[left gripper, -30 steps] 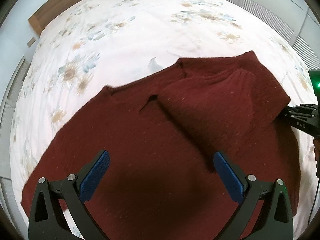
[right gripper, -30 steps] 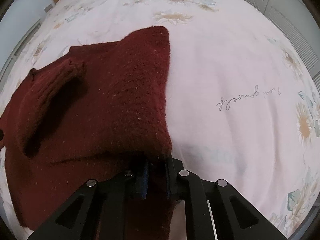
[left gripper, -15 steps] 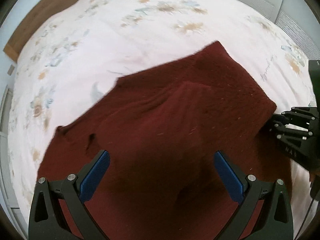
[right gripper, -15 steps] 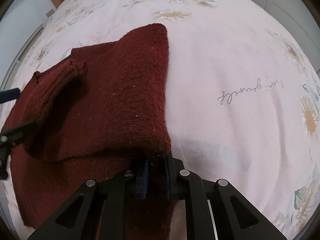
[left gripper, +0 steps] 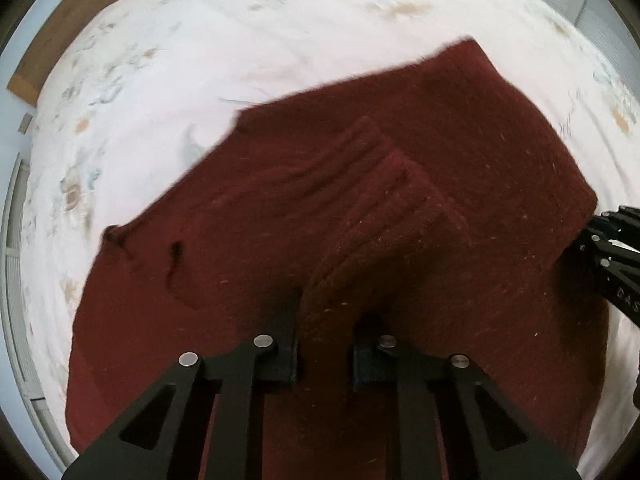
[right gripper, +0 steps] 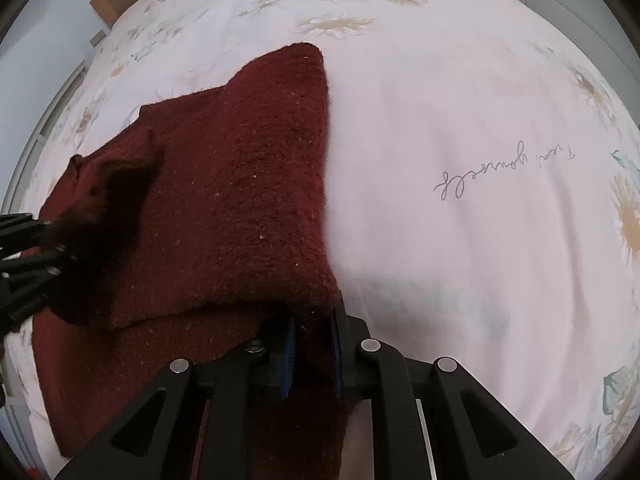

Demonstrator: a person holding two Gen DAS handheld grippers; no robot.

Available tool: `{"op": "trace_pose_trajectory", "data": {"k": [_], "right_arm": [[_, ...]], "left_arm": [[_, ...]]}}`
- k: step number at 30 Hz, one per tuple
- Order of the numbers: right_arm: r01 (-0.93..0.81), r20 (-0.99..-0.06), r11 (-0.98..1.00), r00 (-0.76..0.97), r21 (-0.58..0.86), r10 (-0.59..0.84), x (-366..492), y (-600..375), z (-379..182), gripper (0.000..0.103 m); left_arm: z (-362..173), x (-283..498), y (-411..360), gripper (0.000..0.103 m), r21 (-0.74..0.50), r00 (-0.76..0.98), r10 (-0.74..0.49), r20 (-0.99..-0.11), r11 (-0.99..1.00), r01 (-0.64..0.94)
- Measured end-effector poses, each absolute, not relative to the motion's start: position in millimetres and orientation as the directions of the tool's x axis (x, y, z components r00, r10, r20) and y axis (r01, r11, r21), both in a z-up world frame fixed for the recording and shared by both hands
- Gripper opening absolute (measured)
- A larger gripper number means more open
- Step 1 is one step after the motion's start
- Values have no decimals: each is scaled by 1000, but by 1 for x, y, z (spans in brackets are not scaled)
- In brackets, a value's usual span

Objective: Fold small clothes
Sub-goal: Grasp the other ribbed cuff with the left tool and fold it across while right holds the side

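While you work over floral bedsheet [right gripper: 460,92], maroon knit sweater [left gripper: 280,220] lies half-folded on it. Cursive script [right gripper: 504,172] on sheet upside down, unreadable. Your left gripper [left gripper: 325,354] just closed, pinching ribbed fold. Your right gripper [right gripper: 312,354] clamped on sweater edge; "DAS" lettering partly cut off in left view.

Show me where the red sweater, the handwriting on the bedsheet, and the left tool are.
red sweater [right gripper: 248,200], right wrist view, on the folded-over top layer.
handwriting [right gripper: 504,172], right wrist view, middle of the script.
left tool [left gripper: 325,344], left wrist view, between its fingertips.
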State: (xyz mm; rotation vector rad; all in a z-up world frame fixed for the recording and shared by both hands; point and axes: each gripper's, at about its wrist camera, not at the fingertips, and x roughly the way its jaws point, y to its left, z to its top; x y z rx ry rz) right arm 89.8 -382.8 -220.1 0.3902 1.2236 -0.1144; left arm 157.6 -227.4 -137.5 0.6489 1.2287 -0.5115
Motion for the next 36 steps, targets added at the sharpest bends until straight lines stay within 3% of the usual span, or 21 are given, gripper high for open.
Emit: {"op": "trace_pose_trajectory", "data": {"k": [11,21,25,27,30,33,35,36], "right_arm": [[306,-941,933,330,188,81,91,-377,-217,14],[315,-952,938,301,147,48,99,-368,-217,15],[316,-955,938,294,140,44,103,-366,-216,15],[318,-955,937,293,142,45,105,-366,-216,15],[324,-954,934,296,149,49,105,-366,-216,16],[327,-953,932,299,154,53,104,-367,-217,16],[329,-952,930,301,162,59,103,-368,-218,16],[331,-951,929,303,168,64,102,-371,-218,17]], "left_arm": [[-111,199,-104,15,123,337,-61,-940,858,498],[-168,223,-39,13,47,263,-56,-963,926,373],[-173,235,-22,17,-1,247,-95,-964,936,353],[-171,238,-13,25,-25,221,-106,-969,939,343],[-167,244,3,51,-16,202,-85,-976,947,321],[-159,254,25,71,-34,217,-100,-971,958,286],[-151,264,44,95,-45,230,-104,-968,967,250],[-148,271,52,97,-51,239,-108,-965,971,232]]}}
